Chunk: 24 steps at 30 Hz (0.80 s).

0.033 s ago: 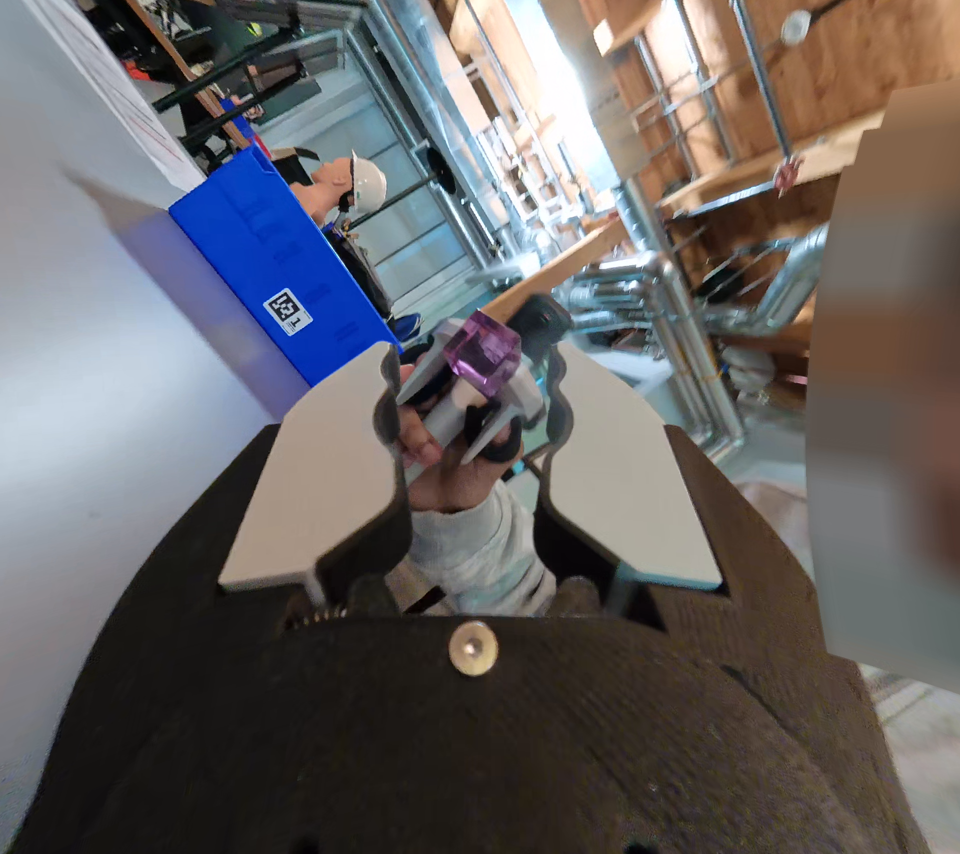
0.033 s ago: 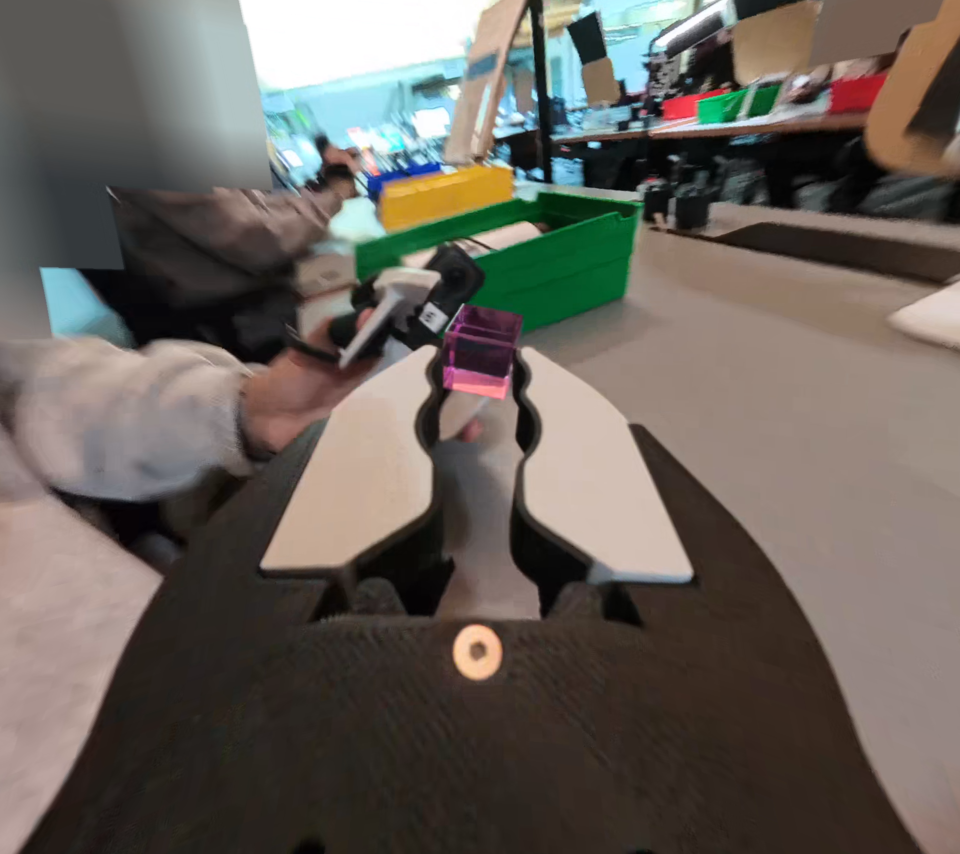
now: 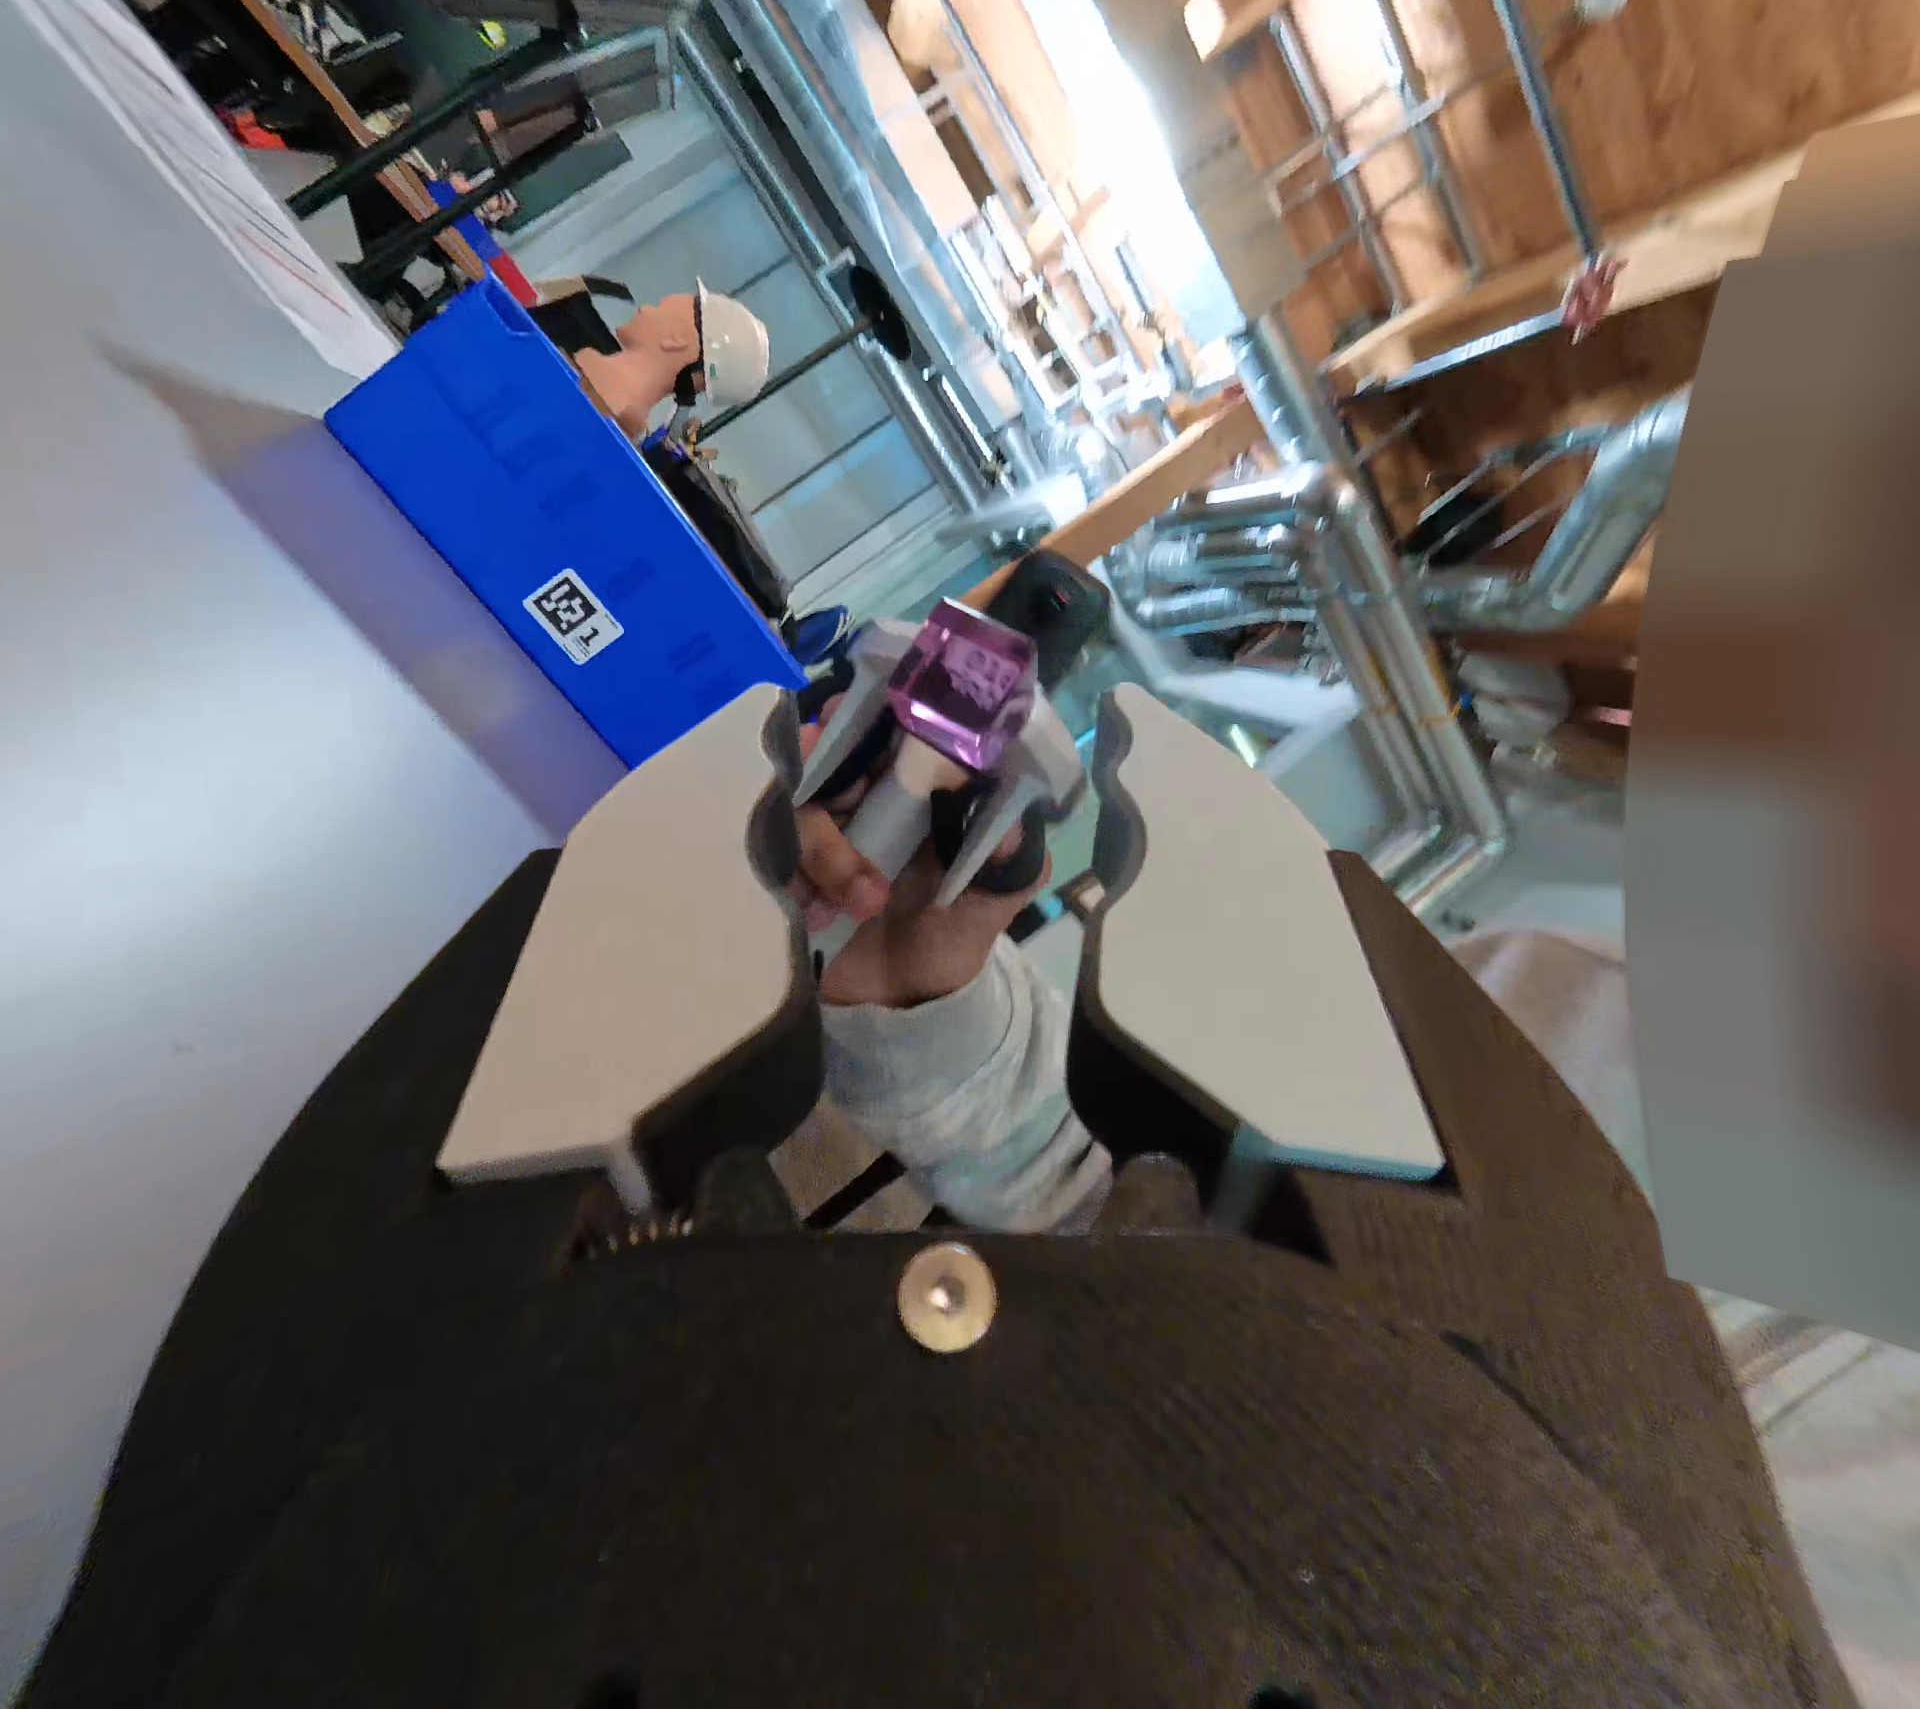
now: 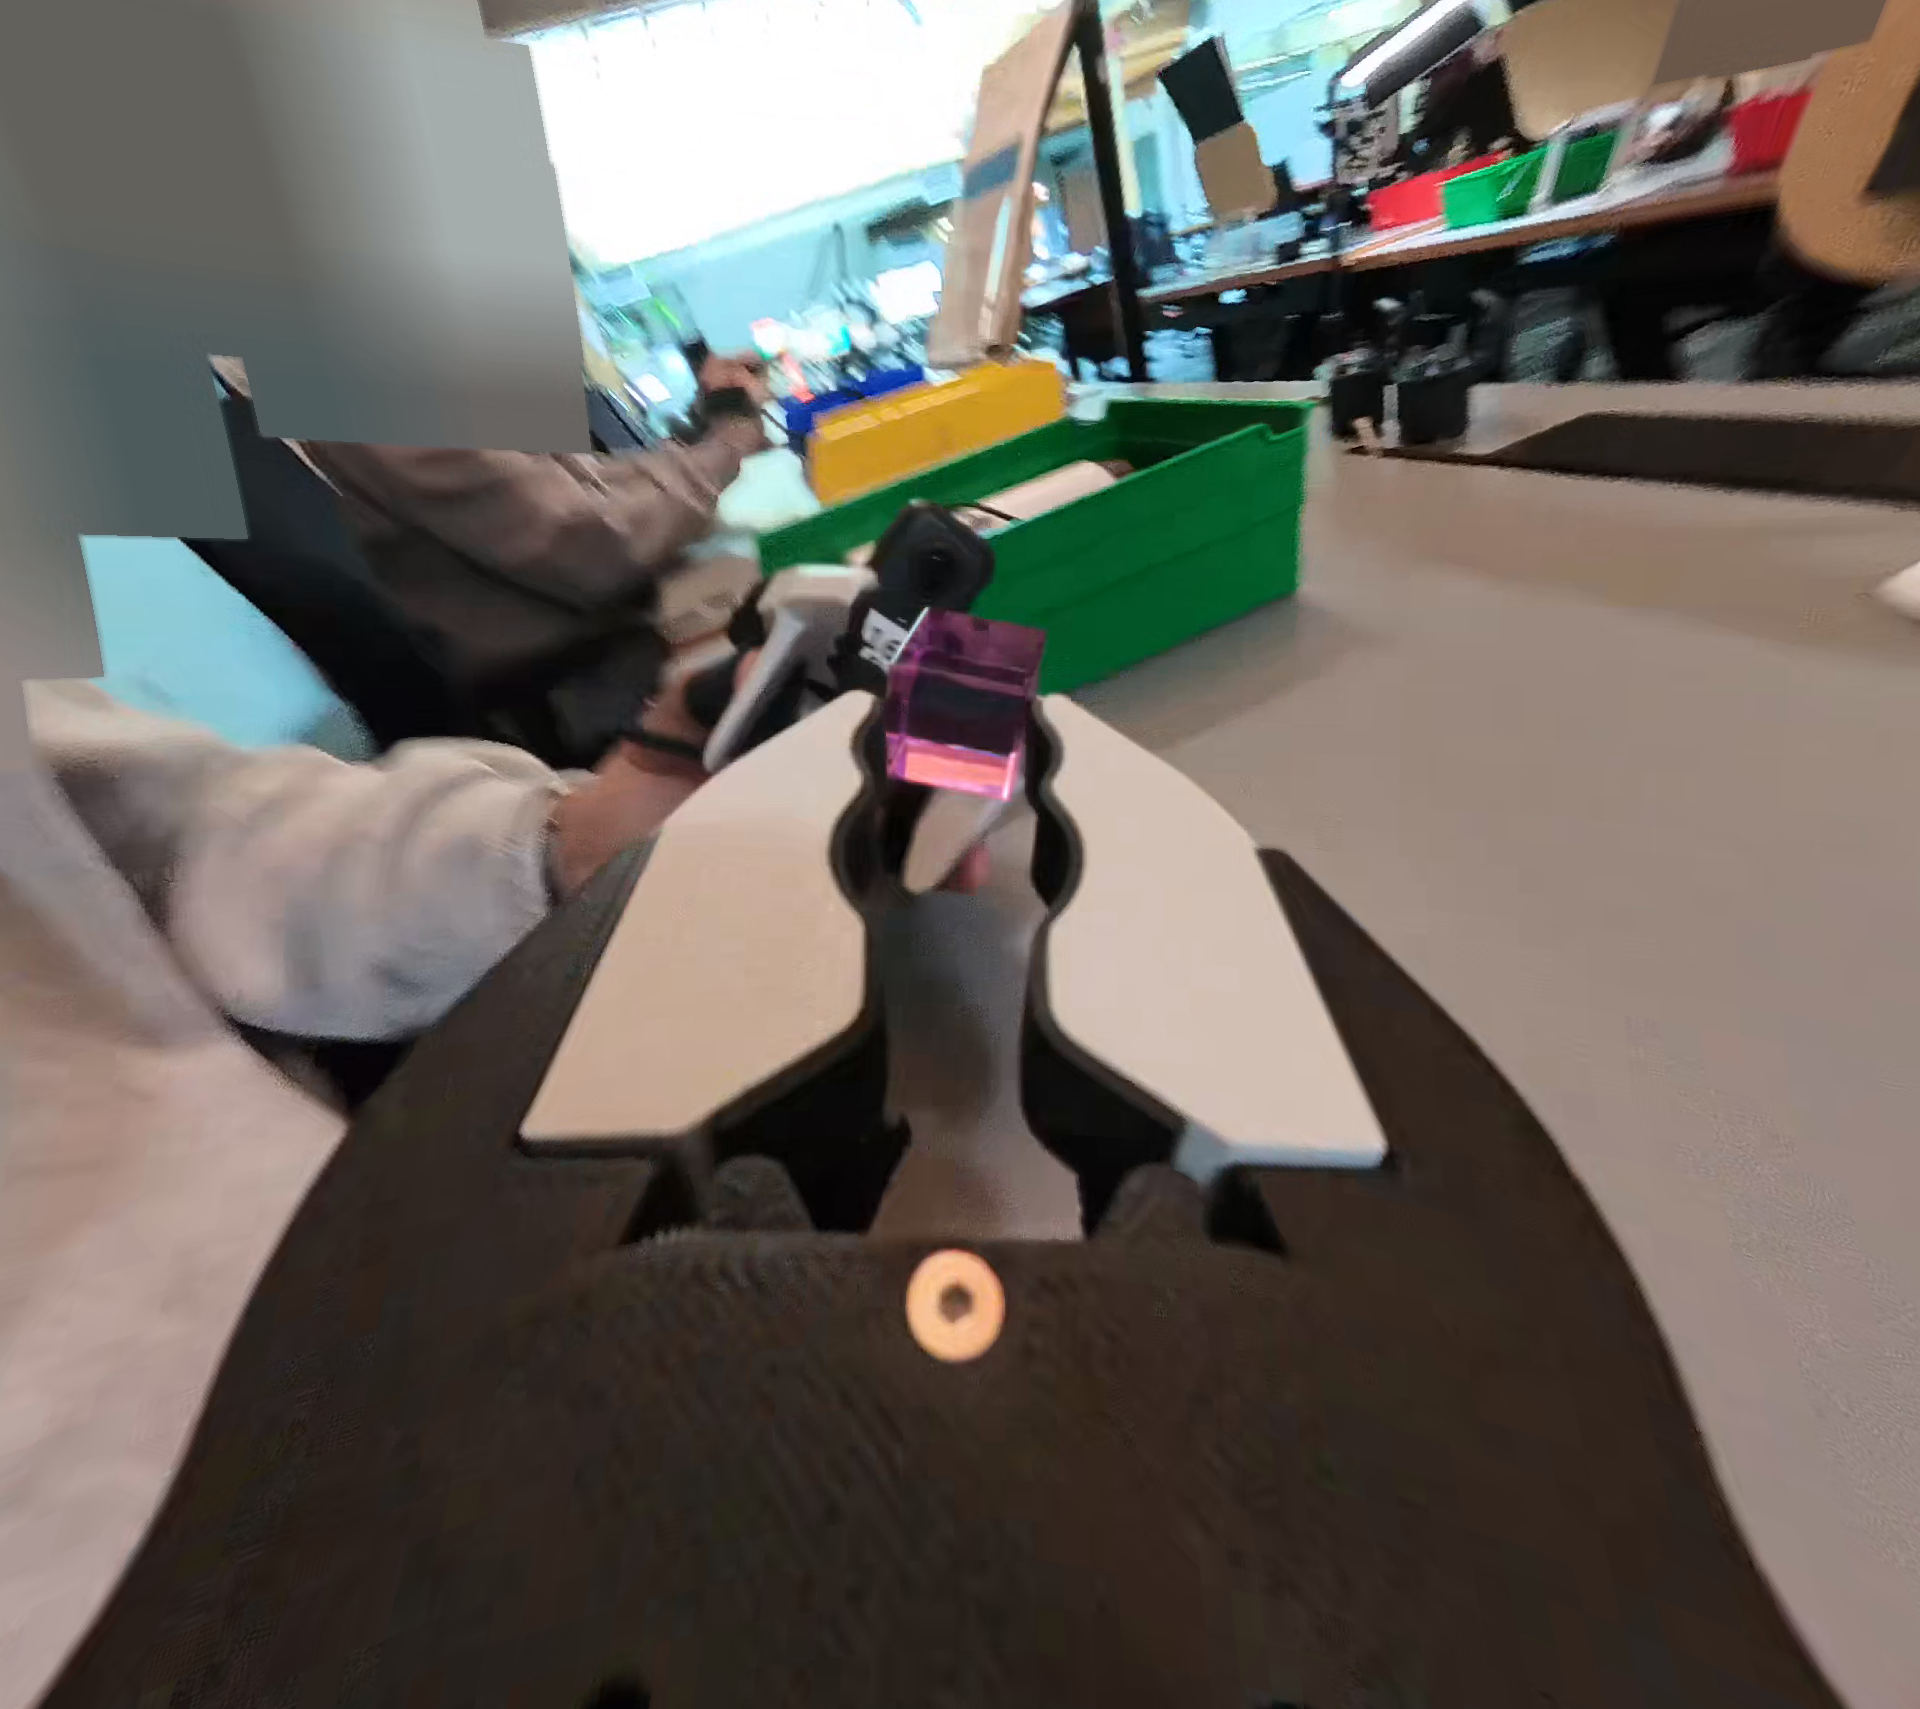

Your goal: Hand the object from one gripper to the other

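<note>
A clear purple cube [image 4: 961, 714] sits pinched between the tips of my right gripper [image 4: 956, 719], which is shut on it above the grey table [image 4: 1558, 828]. In the left wrist view the cube [image 3: 961, 698] lies between the tips of my left gripper [image 3: 945, 714]. Its jaws stand wide open with a gap on each side of the cube. The right gripper's white fingers [image 3: 842, 734] and the hand holding it show beyond. In the right wrist view the left gripper's fingers [image 4: 764, 683] reach in from the left, one passing under the cube.
A green bin [image 4: 1143, 579] and a yellow bin [image 4: 935, 423] stand on the table behind the cube. A blue bin [image 3: 540, 516] shows in the left wrist view. A person's grey sleeve [image 4: 312, 880] fills the left side. Workbenches with red and green bins stand far right.
The right wrist view has tipped up slightly. The cube stays in the right gripper and the left jaws stay open around it.
</note>
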Each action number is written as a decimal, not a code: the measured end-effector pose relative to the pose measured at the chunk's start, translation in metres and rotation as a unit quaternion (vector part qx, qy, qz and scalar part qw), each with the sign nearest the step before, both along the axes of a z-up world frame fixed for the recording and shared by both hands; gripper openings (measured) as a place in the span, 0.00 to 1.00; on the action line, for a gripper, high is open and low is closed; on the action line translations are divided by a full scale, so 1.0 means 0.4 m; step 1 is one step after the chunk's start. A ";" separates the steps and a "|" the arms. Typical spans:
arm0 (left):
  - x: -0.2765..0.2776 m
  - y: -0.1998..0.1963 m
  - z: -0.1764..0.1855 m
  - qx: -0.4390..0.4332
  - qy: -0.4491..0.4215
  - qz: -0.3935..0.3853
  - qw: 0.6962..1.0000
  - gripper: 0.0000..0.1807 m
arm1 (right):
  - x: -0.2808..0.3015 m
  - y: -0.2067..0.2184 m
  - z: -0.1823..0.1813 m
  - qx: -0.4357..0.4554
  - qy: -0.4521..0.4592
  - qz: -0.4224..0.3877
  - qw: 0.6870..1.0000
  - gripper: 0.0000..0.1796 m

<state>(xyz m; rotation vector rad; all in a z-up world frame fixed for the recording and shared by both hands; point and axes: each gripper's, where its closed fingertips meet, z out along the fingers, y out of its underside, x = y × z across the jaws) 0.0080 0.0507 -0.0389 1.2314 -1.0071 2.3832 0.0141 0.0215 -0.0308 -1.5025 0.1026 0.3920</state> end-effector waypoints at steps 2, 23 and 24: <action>-0.012 -0.026 0.002 0.041 -0.019 -0.016 0.999 0.30 | 0.002 -0.009 0.008 0.014 0.066 0.038 0.997 0.14; -0.025 -0.058 -0.039 0.137 -0.014 -0.033 0.990 0.15 | 0.020 0.015 -0.020 0.020 0.015 0.010 1.000 0.35; -0.023 -0.053 -0.041 0.128 -0.005 -0.035 0.991 0.15 | 0.017 0.012 -0.014 0.026 -0.019 0.006 0.999 0.35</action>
